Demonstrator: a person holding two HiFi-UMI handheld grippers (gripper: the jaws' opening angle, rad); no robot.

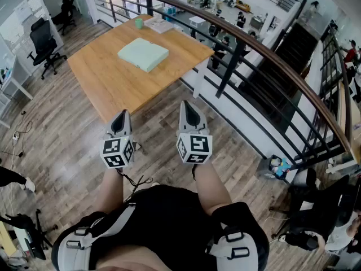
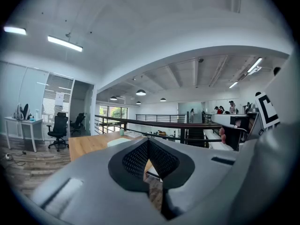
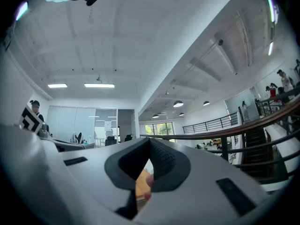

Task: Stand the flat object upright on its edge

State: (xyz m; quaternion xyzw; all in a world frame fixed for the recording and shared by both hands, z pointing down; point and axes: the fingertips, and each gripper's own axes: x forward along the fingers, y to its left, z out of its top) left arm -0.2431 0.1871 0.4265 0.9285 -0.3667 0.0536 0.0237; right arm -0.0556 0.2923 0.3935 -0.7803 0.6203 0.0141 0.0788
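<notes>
The flat object point(image 1: 142, 54), a pale green slab, lies flat on its broad face near the middle of the wooden table point(image 1: 107, 81), touching nothing else. In the head view it sits at about 11 o'clock from the picture's centre. In the left gripper view it is a pale sliver point(image 2: 117, 142) just above the jaws, at 11 o'clock from their tips.

At 12 o'clock from the slab, near the table's far edge, stands a small green cup point(image 1: 139, 22). At 1 o'clock lies what looks like a stack of papers point(image 1: 159, 25), too small to tell surely.

Both grippers hover over the plank floor point(image 1: 62, 151), at 6 o'clock from the slab and well apart from it, just short of the table's near corner. The left gripper point(image 1: 122, 117) has its jaws pressed together with nothing between them, and the right gripper point(image 1: 189, 107) is closed and empty too. They are side by side, pointing at 12 o'clock.

A dark railing point(image 1: 254, 47) runs along the table's 3 o'clock side. A black office chair point(image 1: 44, 43) stands at 9 o'clock from the table.
</notes>
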